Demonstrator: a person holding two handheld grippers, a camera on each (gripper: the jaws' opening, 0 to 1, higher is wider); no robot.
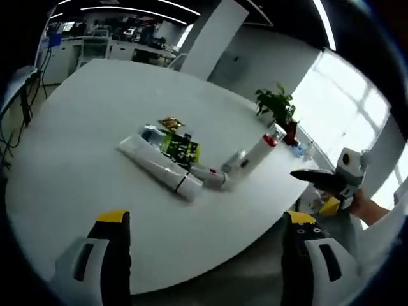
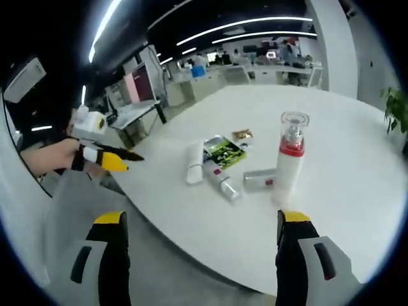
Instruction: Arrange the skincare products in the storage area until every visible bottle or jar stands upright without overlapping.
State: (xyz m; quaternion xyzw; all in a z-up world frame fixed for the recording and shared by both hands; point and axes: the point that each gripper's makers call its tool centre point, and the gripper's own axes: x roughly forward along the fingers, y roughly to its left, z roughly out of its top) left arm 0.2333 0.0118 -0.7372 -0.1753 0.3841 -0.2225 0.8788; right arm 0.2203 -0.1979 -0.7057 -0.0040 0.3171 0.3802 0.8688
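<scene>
You're holding both grippers, left [image 1: 207, 233] and right [image 2: 199, 229], jaws spread, gripping nothing, off the table [image 2: 357, 191] edge. Pump bottle [image 2: 288, 156] is standing at 1 o'clock; tubes [image 2: 222, 180] are lying flat, probably touching, needing uprighting.

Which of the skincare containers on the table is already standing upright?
The tall white pump bottle with the red band and clear cap. The white tube, red-marked tube and small silver bottle beside it all lie on their sides.
</scene>
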